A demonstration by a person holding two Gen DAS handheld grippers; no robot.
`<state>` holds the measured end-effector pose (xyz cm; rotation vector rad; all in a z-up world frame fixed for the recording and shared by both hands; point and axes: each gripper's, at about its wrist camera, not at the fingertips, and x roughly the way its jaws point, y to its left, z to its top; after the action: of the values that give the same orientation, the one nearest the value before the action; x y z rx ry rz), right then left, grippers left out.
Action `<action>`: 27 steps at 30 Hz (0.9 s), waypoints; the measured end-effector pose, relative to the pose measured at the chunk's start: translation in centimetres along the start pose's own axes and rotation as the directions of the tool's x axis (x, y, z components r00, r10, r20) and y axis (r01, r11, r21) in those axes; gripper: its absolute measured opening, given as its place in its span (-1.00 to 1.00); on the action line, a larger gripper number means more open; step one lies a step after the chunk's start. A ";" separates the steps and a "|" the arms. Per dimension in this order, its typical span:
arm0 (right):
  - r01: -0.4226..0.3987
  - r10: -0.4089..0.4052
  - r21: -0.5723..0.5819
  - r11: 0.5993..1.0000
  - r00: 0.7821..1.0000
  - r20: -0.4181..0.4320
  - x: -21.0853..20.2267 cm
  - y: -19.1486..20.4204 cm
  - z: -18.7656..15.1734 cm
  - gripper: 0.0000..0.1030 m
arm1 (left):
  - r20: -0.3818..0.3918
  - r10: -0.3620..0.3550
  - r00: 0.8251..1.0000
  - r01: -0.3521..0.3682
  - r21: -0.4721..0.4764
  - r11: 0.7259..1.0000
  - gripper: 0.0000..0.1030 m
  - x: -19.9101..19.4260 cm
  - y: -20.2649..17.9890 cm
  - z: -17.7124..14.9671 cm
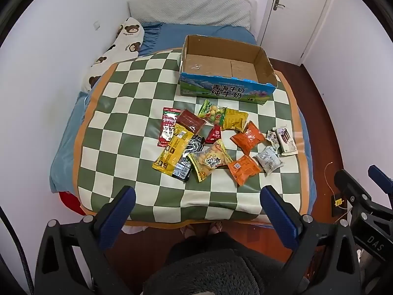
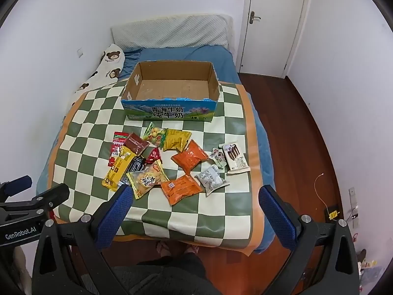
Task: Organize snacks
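An empty cardboard milk box (image 1: 226,92) (image 2: 169,111) stands open-topped at the far side of a green-and-white checkered mat (image 1: 122,123) (image 2: 86,135). In front of it lie several snack packets: two orange ones (image 1: 248,136) (image 2: 180,188), a long yellow one (image 1: 172,151) (image 2: 118,169), a white biscuit pack (image 1: 286,140) (image 2: 235,157) and others. My left gripper (image 1: 196,194) hovers open above the mat's near edge, holding nothing. My right gripper (image 2: 196,191) hangs beside it, equally wide and with nothing between its fingers.
The mat lies on a bed with a blue sheet (image 2: 196,56). A bear-print pillow (image 1: 122,39) (image 2: 108,66) rests along the left wall. A white door (image 2: 270,24) and wooden floor (image 2: 294,135) are on the right. The person's slippered feet (image 2: 176,245) stand at the bed's foot.
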<state>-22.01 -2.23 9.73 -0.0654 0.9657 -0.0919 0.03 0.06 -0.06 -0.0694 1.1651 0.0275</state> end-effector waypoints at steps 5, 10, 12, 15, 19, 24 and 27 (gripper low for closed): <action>-0.009 0.009 0.003 1.000 1.000 -0.007 0.0 0.0 0.0 1.00 | -0.001 0.000 1.000 0.000 0.007 1.000 1.00 0.3 0.0 0.3; -0.005 0.005 0.011 1.000 1.000 -0.015 0.2 0.1 -0.1 1.00 | 0.012 0.006 1.000 -0.006 0.025 1.000 1.00 -0.2 -0.8 0.0; -0.001 0.001 0.011 1.000 1.000 -0.016 0.2 0.3 -0.2 1.00 | 0.009 0.006 1.000 -0.006 0.034 0.999 1.00 -0.2 -0.9 0.1; -0.008 0.009 0.013 1.000 1.000 -0.014 -0.2 0.1 0.1 1.00 | 0.008 0.008 1.000 -0.008 0.035 0.999 1.00 -0.2 -1.0 0.1; -0.009 0.009 0.015 1.000 1.000 -0.012 -0.1 0.0 0.1 1.00 | 0.011 0.006 1.000 -0.007 0.034 0.999 1.00 -0.2 -0.9 0.1; -0.005 0.005 0.013 1.000 1.000 -0.010 -0.1 0.0 0.3 1.00 | 0.011 0.001 1.000 -0.001 0.029 1.000 1.00 -0.1 -0.8 0.3; -0.004 0.004 0.016 1.000 1.000 -0.010 -0.1 0.0 0.3 1.00 | 0.012 0.000 1.000 -0.001 0.029 1.000 1.00 0.0 -0.8 0.3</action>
<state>-21.86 -2.25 10.00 -0.0485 0.9746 -0.0966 0.31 -0.72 0.12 -0.0436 1.1531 0.0117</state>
